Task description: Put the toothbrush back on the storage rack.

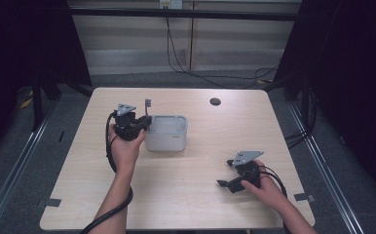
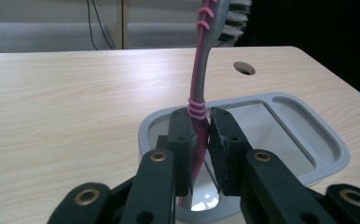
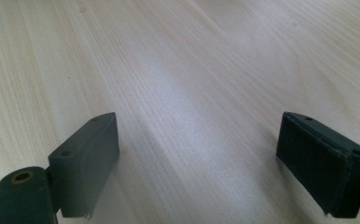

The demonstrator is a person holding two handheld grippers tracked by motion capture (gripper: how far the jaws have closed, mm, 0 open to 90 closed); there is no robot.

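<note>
Resting low on the counter (image 1: 186, 180), the right gripper (image 1: 223, 183) is idling with jaws spread and nothing between them. Farther off, the left gripper (image 2: 200, 140) is pinching a toothbrush (image 2: 201, 70) upright over the tray (image 2: 329, 149). Judging by this, the placing step is underway; next comes lowering and letting go.

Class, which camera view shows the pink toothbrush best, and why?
The left gripper view: the toothbrush stands upright and close, clamped in the left gripper above the grey tray. The high view shows it small and distant.
</note>
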